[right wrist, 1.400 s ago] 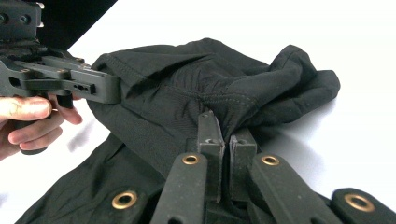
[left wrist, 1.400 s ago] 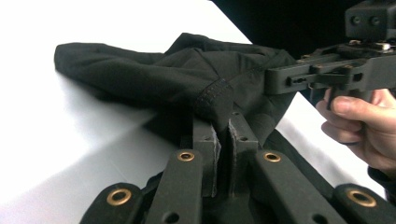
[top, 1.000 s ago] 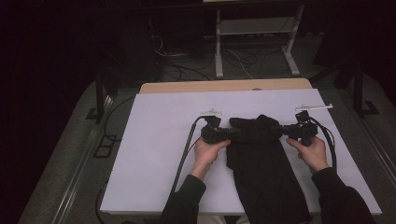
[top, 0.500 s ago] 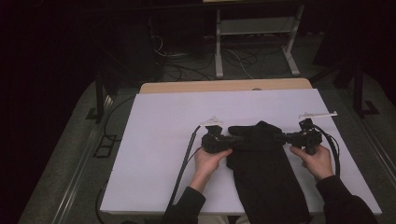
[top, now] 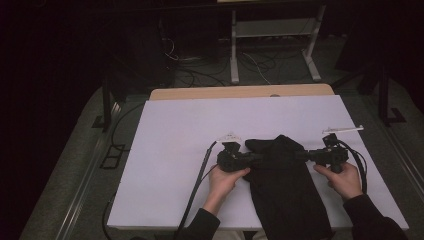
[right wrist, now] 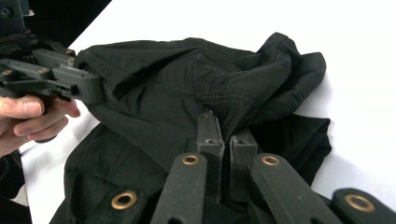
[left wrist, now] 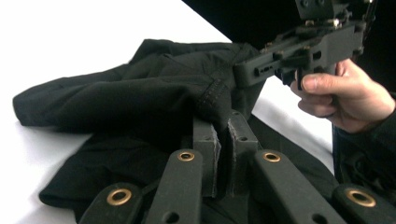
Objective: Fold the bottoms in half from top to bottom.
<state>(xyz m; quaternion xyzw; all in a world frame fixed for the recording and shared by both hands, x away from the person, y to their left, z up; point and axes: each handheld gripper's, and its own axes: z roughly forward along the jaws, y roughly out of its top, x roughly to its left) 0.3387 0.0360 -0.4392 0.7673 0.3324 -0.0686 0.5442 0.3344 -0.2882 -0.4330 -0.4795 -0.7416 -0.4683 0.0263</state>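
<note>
A white table [top: 170, 150] fills the middle of the high view, with a strip of bare wood [top: 240, 92] along its far edge and dark floor, cables and a metal stand [top: 272, 37] beyond. On the near right part of the table lies 1 black garment [top: 285, 190]; its far end is bunched up, and the rest runs toward the person and over the near edge.

The high view takes in both forearms, coming in from the bottom in dark sleeves, and 2 hands gripping 2 grippers that point inward at each other across the bunched cloth. The left hand [top: 223, 181] holds the left gripper [top: 260, 157] at the garment's left side; the right hand [top: 344, 179] holds the right gripper [top: 299, 155] at its right side. A cable [top: 197, 185] trails from the left gripper to the near edge.

The gripper views add the grip itself. In the left gripper view, the jaws are pressed together on a stitched fold of the garment, with the other gripper biting the cloth farther off. In the right gripper view, the jaws are likewise clamped on a seam.

A thin white strip [top: 342, 129] lies past the right gripper.
</note>
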